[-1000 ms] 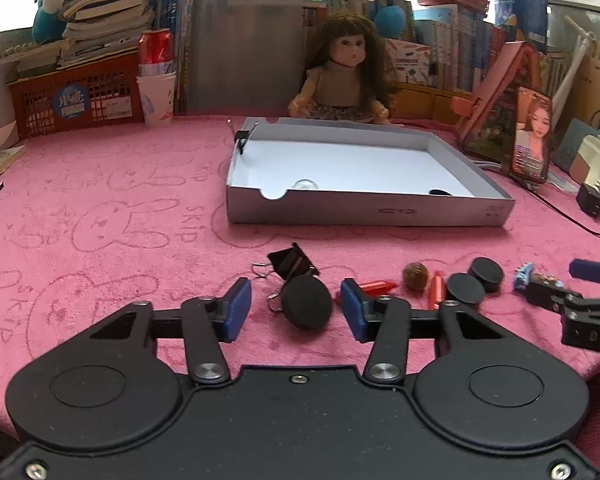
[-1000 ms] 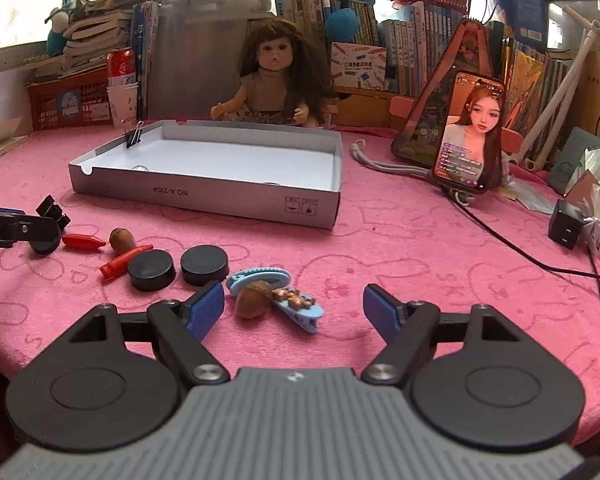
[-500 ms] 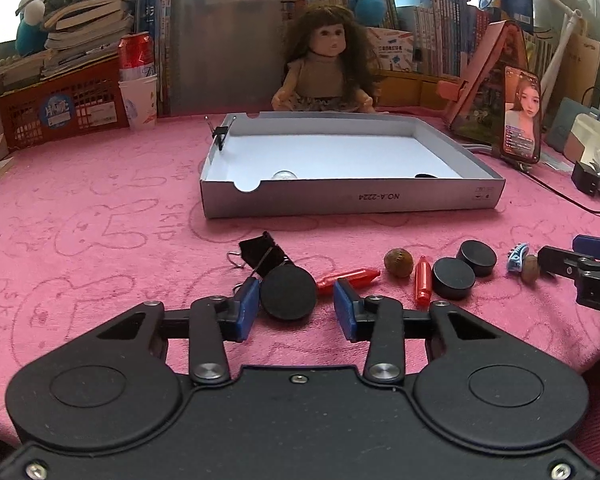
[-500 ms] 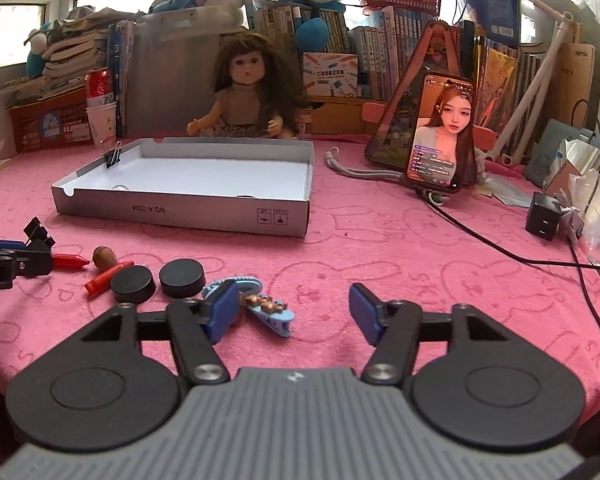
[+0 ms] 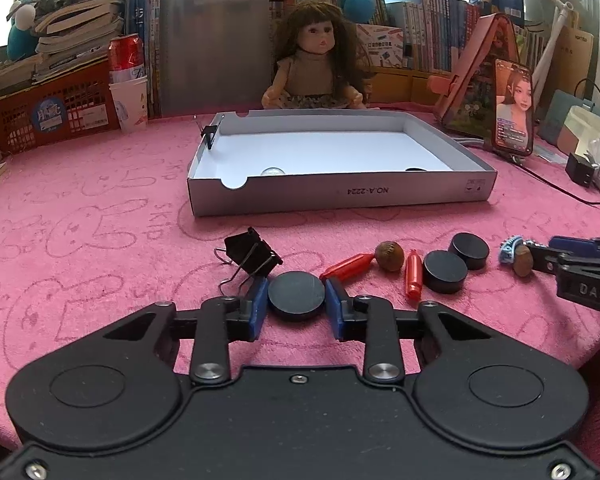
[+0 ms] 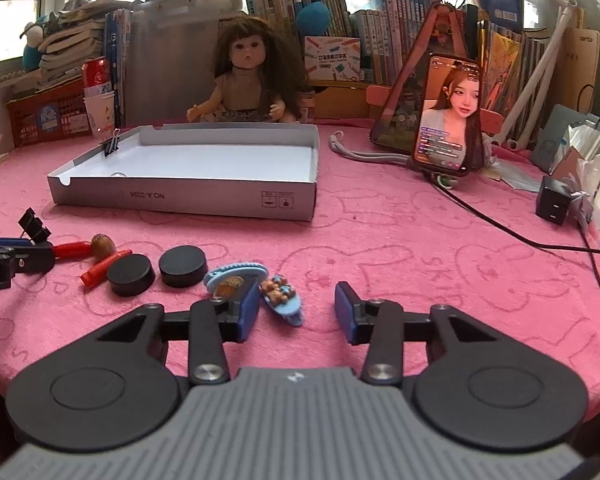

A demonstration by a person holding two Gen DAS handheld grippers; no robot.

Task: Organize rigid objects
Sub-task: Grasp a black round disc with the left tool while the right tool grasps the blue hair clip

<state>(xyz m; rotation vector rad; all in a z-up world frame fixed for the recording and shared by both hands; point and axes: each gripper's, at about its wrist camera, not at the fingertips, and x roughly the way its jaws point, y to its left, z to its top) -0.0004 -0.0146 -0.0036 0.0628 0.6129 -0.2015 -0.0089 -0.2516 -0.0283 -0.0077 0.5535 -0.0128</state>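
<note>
Mostly unsorted still: left tongs [image 5: 296, 300] closing around a black disc [image 5: 297, 295], right tongs [image 6: 296, 312] closing on a blue hair clip [image 6: 278, 298], the nearly empty box [image 5: 340, 196] lying beyond both.

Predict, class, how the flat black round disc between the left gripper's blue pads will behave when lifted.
The flat black round disc looks rigid, so it probably won't flex as the closing left gripper squeezes it. Its smooth curved rim may slip. Lying flat, it shouldn't roll.

Box wall [image 5: 340, 196] hides most of a small dark object [image 5: 415, 169] inside.
</note>
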